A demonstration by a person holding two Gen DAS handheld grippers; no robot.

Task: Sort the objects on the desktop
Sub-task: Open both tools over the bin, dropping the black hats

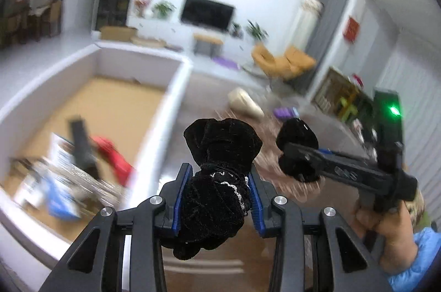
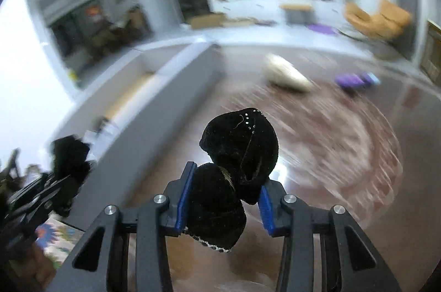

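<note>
Holding, left tongs [image 1: 219,191]: blue pads pressed into a black velvet scrunchie [image 1: 217,181], which bulges above and below the grip; a thin pale beaded trim shows along one fold.
Holding, right tongs [image 2: 224,198]: closed on a second black velvet piece [image 2: 234,176], a rounded lobe with tiny sparkles rising above the pads and a beaded edge hanging below.
Position: both loads are carried in the air above the brown desk [image 2: 317,154]; the left tongs sit just right of the white box wall [image 1: 168,110], the right tongs farther over the open desk.
Destination, judged: the white box [image 1: 96,63], whose tan floor already holds a red item [image 1: 113,157], a dark flat object [image 1: 81,146] and blue-and-white packets [image 1: 55,198].
Doing it well: move each load fully past the wall before opening; soft velvet may cling to the pads, so open wide and low over bare floor, one tool at a time to avoid them knocking.
Left to sort, judged: a cream oval object [image 2: 286,73] and a purple item [image 2: 352,81] lie on the far desk.
Writing: none readable; heavy motion blur, and the packet print cannot be made out.
</note>
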